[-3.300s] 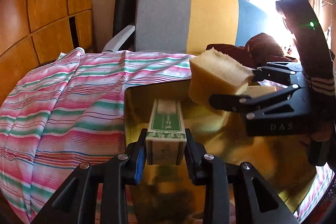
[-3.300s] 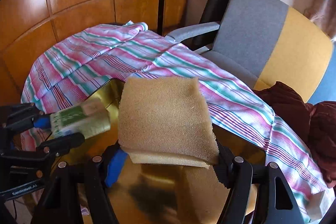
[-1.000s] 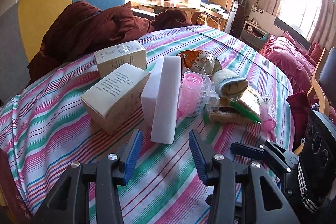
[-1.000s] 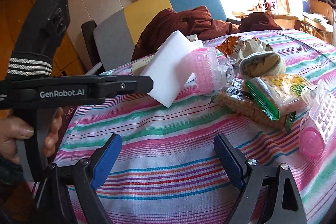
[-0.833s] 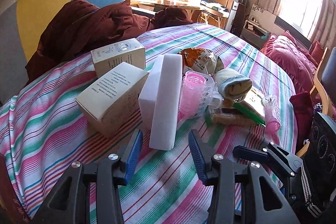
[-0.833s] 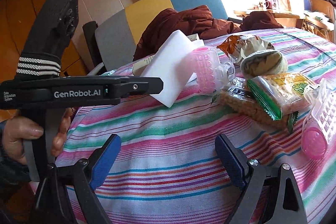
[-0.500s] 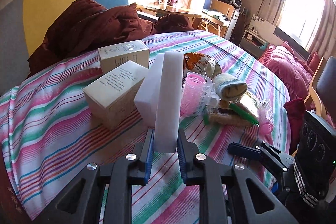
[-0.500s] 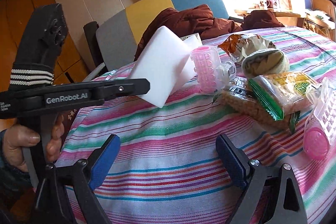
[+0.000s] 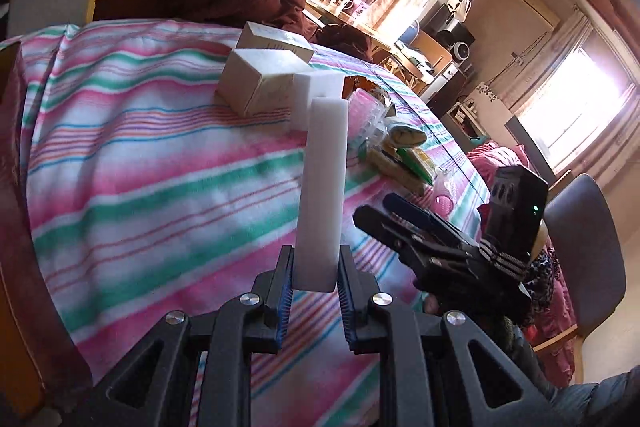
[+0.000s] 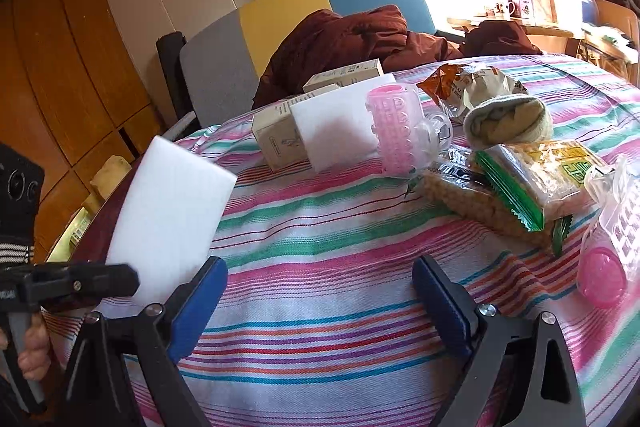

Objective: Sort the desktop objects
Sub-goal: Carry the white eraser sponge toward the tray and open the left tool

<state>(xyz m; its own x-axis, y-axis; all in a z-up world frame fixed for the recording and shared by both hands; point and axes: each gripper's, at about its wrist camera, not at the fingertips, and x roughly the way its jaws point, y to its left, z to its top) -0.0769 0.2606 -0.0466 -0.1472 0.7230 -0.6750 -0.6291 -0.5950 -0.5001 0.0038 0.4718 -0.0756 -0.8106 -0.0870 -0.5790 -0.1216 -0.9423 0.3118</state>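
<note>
My left gripper (image 9: 314, 283) is shut on the lower end of a white foam block (image 9: 320, 187), which stands upright in the air above the striped tablecloth (image 9: 140, 187). In the right wrist view the same white foam block (image 10: 168, 219) hangs at the left near the table edge, held by the left gripper (image 10: 80, 283). A second white foam block (image 10: 336, 131) leans against two cream boxes (image 10: 276, 135). My right gripper (image 10: 320, 291) is open and holds nothing, low over the cloth in front of the pile. It also shows as the right gripper (image 9: 420, 235) beside the held block.
A pink plastic roller (image 10: 396, 131), a snack bag (image 10: 468, 83), a rolled sock (image 10: 508, 121), green-edged snack packets (image 10: 532, 179) and another pink roller (image 10: 608, 247) crowd the right side. A gold tray (image 10: 76, 227) with a yellow sponge (image 10: 108, 175) sits below the table's left edge. A chair with brown clothing (image 10: 352, 39) stands behind.
My left gripper closed on the front white foam block and lifted it away from the pile toward the table's left edge. My right gripper stayed open in about the same place.
</note>
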